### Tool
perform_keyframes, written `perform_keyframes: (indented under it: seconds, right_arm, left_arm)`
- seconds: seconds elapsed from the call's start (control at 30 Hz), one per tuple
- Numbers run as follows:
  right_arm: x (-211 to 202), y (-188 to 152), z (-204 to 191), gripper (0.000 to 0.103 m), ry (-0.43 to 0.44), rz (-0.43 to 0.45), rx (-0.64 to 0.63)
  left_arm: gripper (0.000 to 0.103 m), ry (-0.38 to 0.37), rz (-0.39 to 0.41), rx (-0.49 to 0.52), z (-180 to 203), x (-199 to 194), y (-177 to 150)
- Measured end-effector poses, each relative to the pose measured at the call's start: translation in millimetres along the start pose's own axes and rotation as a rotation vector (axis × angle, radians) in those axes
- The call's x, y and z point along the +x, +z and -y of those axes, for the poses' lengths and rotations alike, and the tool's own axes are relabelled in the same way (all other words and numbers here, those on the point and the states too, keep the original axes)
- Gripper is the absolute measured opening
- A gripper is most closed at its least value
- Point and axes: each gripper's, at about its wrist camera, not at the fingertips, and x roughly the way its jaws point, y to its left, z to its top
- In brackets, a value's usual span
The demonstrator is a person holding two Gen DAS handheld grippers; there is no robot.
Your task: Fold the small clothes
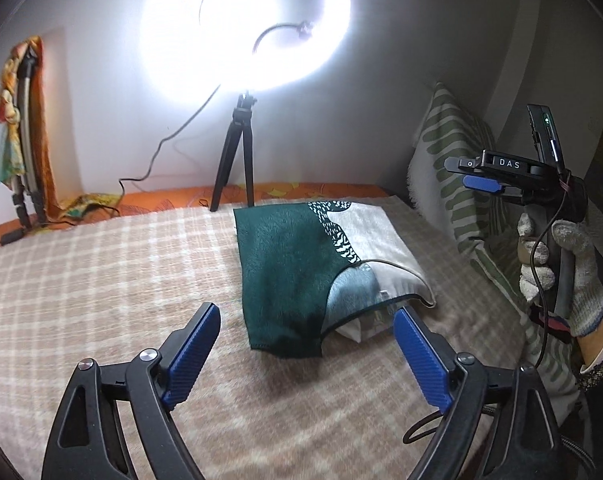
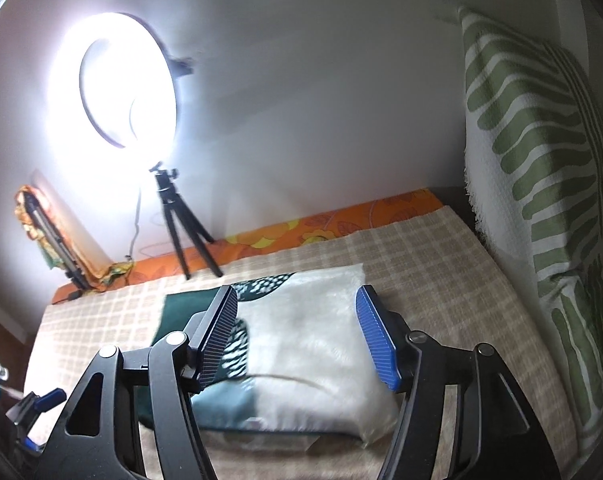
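Soft, light fleece garment (image 1: 301,264) ahead of wide-spread left gripper (image 1: 305,344), right gripper (image 2: 297,332) likewise agape; best pinched at limp near hem.

White letters "DAS" stand on the black body of the right gripper (image 1: 483,183); nothing else seems legible.

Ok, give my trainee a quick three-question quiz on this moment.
1. True or false: the left gripper is shut on the folded cloth.
2. What stands beyond the cloth? A) ring lamp B) chair C) basket
3. Which hand holds the right gripper up off the blanket?

Key: 1 false, both grippers are open and holding nothing. 2 A, the ring lamp on its tripod. 3 the gloved right hand.
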Motion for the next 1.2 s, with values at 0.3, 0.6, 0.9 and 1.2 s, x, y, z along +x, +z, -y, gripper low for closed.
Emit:
perform_keyframes:
  seconds: [0.3,0.6,0.9,1.2]
  right_arm:
    - [-54.7,-24.6,-44.3,0.071,0.007,0.043,-0.024]
    - [-90.6,-59.3,-77.8,0.08,-0.004,0.061,-0.014]
    - [-109.6,-97.5,-98.2,0.081,-0.072,0.082,0.013]
    - [-123.9,-138.9,-119.2,0.082,-0.183,0.101,0.024]
  left_arm:
    - [0.096,0.011,0.05,0.019,-3.2,-63.1,-15.1]
    - [0.102,0.038,0.082,0.047,-9.1,-108.9,-39.9]
    - [0.103,0.066,0.093,0.057,-19.0,-136.4,-64.2]
    - [0.103,0.1,0.111,0.103,-17.8,-152.1,-84.3]
